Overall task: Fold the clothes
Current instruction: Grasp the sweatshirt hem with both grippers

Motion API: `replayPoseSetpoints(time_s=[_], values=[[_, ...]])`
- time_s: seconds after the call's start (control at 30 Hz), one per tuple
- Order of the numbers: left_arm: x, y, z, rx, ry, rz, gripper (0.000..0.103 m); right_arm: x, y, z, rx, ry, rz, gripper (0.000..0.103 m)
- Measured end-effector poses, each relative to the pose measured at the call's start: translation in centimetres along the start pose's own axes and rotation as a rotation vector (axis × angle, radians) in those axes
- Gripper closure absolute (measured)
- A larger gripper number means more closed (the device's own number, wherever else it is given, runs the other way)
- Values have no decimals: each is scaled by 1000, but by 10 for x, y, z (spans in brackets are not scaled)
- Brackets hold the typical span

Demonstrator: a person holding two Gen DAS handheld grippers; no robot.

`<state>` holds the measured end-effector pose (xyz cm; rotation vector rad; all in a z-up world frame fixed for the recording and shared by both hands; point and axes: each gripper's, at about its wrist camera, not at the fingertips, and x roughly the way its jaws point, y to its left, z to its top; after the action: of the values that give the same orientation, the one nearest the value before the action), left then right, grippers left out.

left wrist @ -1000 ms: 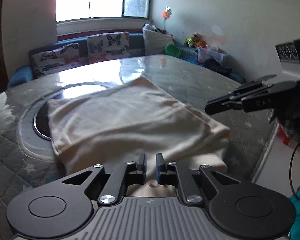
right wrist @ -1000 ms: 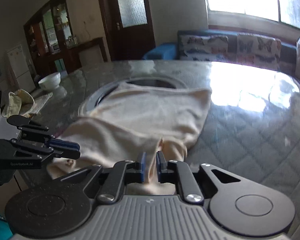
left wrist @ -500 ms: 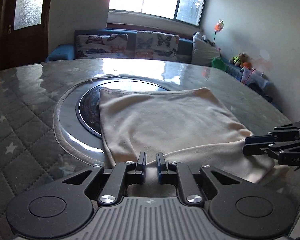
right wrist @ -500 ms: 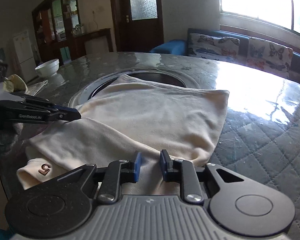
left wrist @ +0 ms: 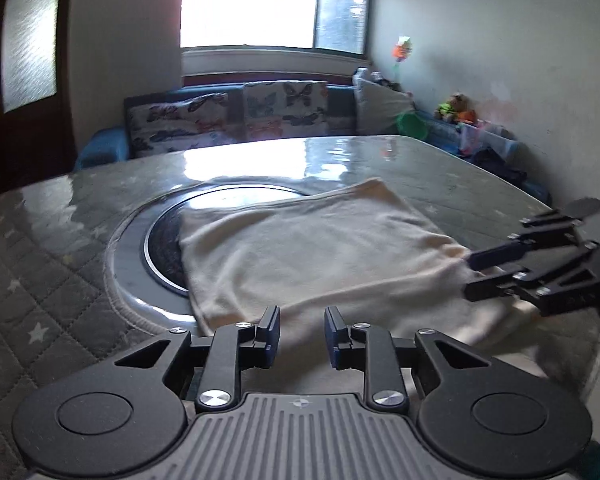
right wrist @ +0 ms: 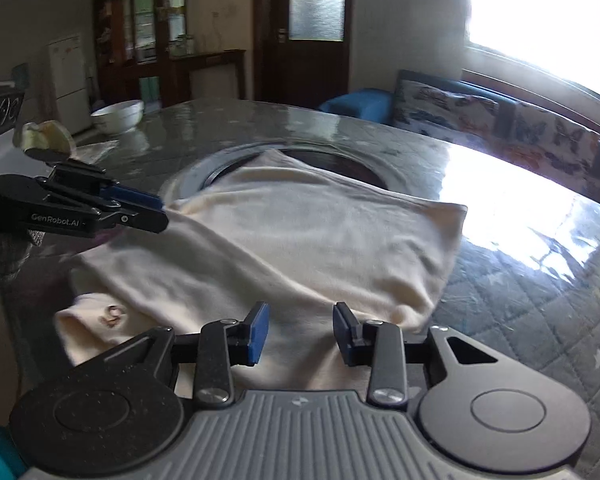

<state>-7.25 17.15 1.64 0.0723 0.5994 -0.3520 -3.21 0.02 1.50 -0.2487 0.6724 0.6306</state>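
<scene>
One cream garment (left wrist: 312, 256), soft knit and folded to a rough rectangle, is laid on the glossy quilted star-print table (left wrist: 32, 292). Its far left corner overlaps a round dark inset ringed in metal (left wrist: 162, 248). In the right wrist view, a small brown mark on a loose flap at the near left is too blurred to be read, and the nearest hem is cut off behind the gripper body.

The left gripper (left wrist: 302, 330) is held low at the near edge of the cloth, its two blue-padded jaws parted with nothing between them. The right gripper (right wrist: 300, 330) is likewise spread wide over the near hem, gripping nothing.

A white bowl (right wrist: 118, 114) is seen at the far left table edge. Two butterfly-print cushions (left wrist: 228, 120) are counted on the blue sofa.
</scene>
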Motion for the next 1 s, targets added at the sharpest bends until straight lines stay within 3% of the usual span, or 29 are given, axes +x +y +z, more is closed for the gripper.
replayPoseSetpoints(time_s=[0.13,0.37,0.47,0.73,0.83,0.9,1.0], values=[[-20,-19,-13,108,32,-34,76,3,11,-7,-53,35,37,67],[-52,-33,-40,306,69,-30,74,-17,12,-6,-67,37,61,64],[-52,-39,-48,369,67,-20,61,-25,13,-8,-83,42,60,60],[-37,-63,-61,501,23,-42,60,-47,18,-15,-156,68,43,52],[-33,-67,-64,524,5,-48,66,-54,21,-19,-196,78,41,49],[-31,-67,-62,507,1,-54,80,-57,24,-22,-225,84,47,46],[-30,-62,-54,456,-15,-55,91,-61,32,-27,-282,83,57,44]])
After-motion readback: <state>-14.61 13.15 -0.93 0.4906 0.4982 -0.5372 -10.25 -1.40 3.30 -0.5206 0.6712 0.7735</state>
